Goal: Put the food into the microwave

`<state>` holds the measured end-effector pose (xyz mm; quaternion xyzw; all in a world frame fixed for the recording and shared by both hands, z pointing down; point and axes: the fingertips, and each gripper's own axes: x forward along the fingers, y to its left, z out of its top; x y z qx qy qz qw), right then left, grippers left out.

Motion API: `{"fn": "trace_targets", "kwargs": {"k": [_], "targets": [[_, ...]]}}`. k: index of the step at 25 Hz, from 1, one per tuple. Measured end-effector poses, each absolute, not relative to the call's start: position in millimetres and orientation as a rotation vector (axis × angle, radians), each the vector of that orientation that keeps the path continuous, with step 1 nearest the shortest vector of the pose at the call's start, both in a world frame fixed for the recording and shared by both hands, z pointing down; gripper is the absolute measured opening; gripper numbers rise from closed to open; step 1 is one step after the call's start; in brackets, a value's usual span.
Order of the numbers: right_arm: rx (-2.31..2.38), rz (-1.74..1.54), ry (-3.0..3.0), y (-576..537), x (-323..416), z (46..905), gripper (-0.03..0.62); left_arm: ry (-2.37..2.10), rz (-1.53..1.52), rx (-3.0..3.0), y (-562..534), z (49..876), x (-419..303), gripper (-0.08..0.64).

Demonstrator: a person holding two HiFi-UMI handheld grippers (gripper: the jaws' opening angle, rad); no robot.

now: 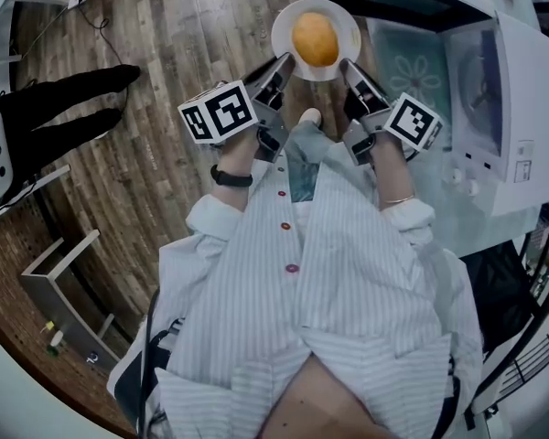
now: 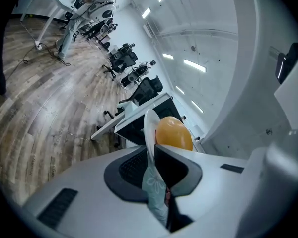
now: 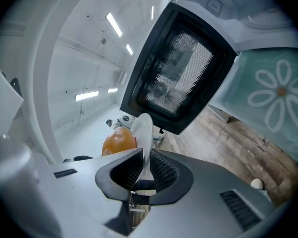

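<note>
With the left gripper [image 1: 283, 60] and the right gripper [image 1: 349, 66] each clamped on opposite rims of the round white plate [image 1: 285, 24], the round golden-orange bun [image 1: 316, 37] sits just beyond and between both jaw pairs, and the open white microwave [image 1: 523, 90] lies past the right gripper's outer side, so that hand is nearer.

Bun [image 1: 315, 38] sits on the plate [image 1: 345, 15]; left gripper [image 1: 285, 62] is on the plate's left rim, right gripper [image 1: 348, 67] on its right rim, and the microwave [image 1: 522, 90] stands right of the plate.
</note>
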<state>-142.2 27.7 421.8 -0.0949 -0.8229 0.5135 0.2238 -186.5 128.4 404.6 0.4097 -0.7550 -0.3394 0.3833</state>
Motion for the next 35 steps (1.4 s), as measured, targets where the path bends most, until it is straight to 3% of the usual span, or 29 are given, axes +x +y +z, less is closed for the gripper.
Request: {"fn": "trace_targets", "kwargs": {"k": [19,35], "targets": [[0.231,1.598,-2.459,-79.6,-62.0,410.9,0.054,-1.603,-0.620,1.429,-9.0,395.1,-145.2,0.041],[1.109,1.826,-2.456,-139.4,42.7,418.2,0.054,-1.051,-0.269,1.793,-133.2,399.7,-67.3,0.041]]}}
